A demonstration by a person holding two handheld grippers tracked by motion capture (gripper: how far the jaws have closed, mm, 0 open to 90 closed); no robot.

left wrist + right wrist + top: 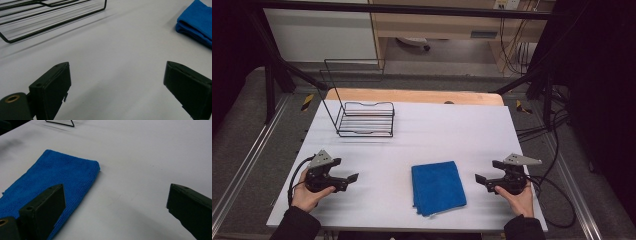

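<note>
The jaws of the left gripper [346, 180] are spread wide apart and hold nothing; between them is just the bare white desk [120, 57]. The jaws of the right gripper [486, 181] are spread wide too, with nothing in them. In the right gripper view, one jaw sits in front of the blue cloth [47, 187], but I cannot tell if it touches it. From above, both grippers are low over the near part of the desk, one on each side, each held by a hand. The left hand [309, 195] is at the left and the right hand [518, 197] is at the right. The blue cloth is folded and lies flat on the desk between the two grippers, nearer the right one. A black wire rack [362, 116] stands farther back on the left side of the desk, well apart from the cloth.
</note>
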